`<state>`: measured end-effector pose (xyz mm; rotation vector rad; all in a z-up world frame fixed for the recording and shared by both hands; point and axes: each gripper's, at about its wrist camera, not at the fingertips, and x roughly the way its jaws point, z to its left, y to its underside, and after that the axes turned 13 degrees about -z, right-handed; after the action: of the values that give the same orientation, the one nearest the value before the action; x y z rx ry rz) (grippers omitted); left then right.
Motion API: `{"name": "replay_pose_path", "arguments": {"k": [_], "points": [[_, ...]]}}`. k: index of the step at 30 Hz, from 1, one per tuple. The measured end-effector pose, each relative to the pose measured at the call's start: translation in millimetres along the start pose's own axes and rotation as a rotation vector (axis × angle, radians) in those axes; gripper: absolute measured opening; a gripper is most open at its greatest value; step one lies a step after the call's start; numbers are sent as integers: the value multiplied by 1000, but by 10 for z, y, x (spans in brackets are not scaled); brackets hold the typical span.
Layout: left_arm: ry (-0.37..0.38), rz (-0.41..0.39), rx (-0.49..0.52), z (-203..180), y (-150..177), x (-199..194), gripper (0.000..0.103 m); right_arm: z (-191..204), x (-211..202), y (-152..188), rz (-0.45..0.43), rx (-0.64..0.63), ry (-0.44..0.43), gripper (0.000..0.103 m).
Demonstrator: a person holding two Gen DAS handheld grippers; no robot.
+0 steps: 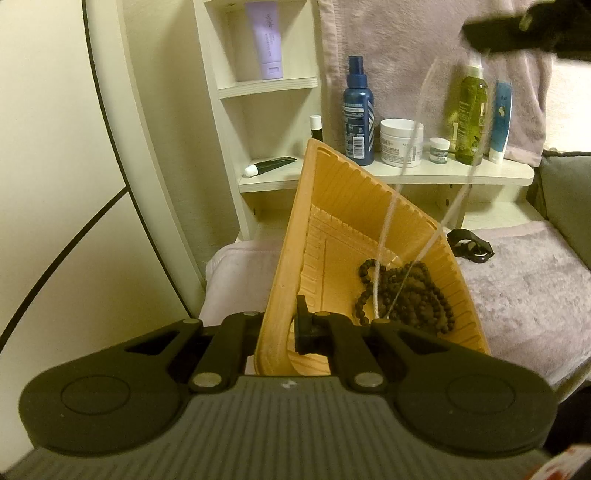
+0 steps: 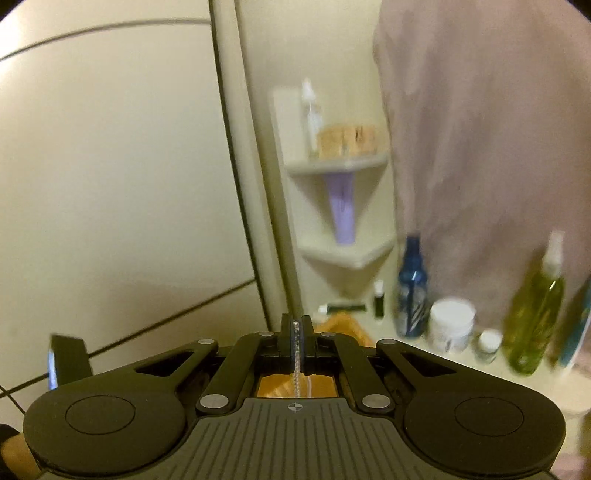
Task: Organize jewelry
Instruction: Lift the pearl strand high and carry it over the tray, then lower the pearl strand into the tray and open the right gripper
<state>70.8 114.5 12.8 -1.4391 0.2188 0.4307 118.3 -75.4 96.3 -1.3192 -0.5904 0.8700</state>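
My left gripper (image 1: 286,328) is shut on the rim of an orange ribbed tray (image 1: 343,229) and holds it tilted above a towel. A dark beaded necklace (image 1: 410,295) lies in the tray's low corner. A thin silver chain (image 1: 391,214) hangs blurred in two strands from my right gripper (image 1: 517,33), high at the top right, down into the tray. In the right wrist view my right gripper (image 2: 296,336) is shut on the silver chain (image 2: 295,354), with the orange tray (image 2: 343,326) below it.
A lilac towel (image 1: 524,291) covers the surface, with a black watch (image 1: 469,245) on it. A white shelf (image 1: 424,173) behind carries a blue spray bottle (image 1: 358,110), a white jar (image 1: 400,142), a green bottle (image 1: 471,110) and tubes. A towel hangs behind.
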Motion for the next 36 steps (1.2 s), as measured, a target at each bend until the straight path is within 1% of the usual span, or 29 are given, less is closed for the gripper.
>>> {"name": "replay_pose_path", "arguments": {"k": [3, 7, 10, 14, 20, 24, 26, 29, 36], "points": [[1, 0, -2, 6, 1, 5, 6, -102, 156, 212, 57, 58, 4, 2], [-1, 1, -3, 11, 3, 8, 6, -228, 208, 459, 109, 97, 26, 2], [-2, 0, -2, 10, 4, 5, 6, -315, 227, 588, 136, 121, 44, 2], [-1, 0, -2, 13, 3, 8, 6, -407, 256, 676, 166, 156, 52, 2], [-1, 3, -4, 21, 1, 16, 6, -463, 340, 758, 205, 190, 28, 2], [0, 3, -2, 19, 2, 17, 6, -446, 388, 818, 243, 223, -31, 2], [0, 3, -2, 19, 2, 20, 6, -410, 411, 839, 266, 215, -52, 2], [-1, 3, 0, 19, 0, 21, 6, -418, 384, 853, 253, 209, -41, 2], [-1, 2, 2, 10, -5, 18, 6, -623, 167, 877, 211, 255, 66, 5]]}}
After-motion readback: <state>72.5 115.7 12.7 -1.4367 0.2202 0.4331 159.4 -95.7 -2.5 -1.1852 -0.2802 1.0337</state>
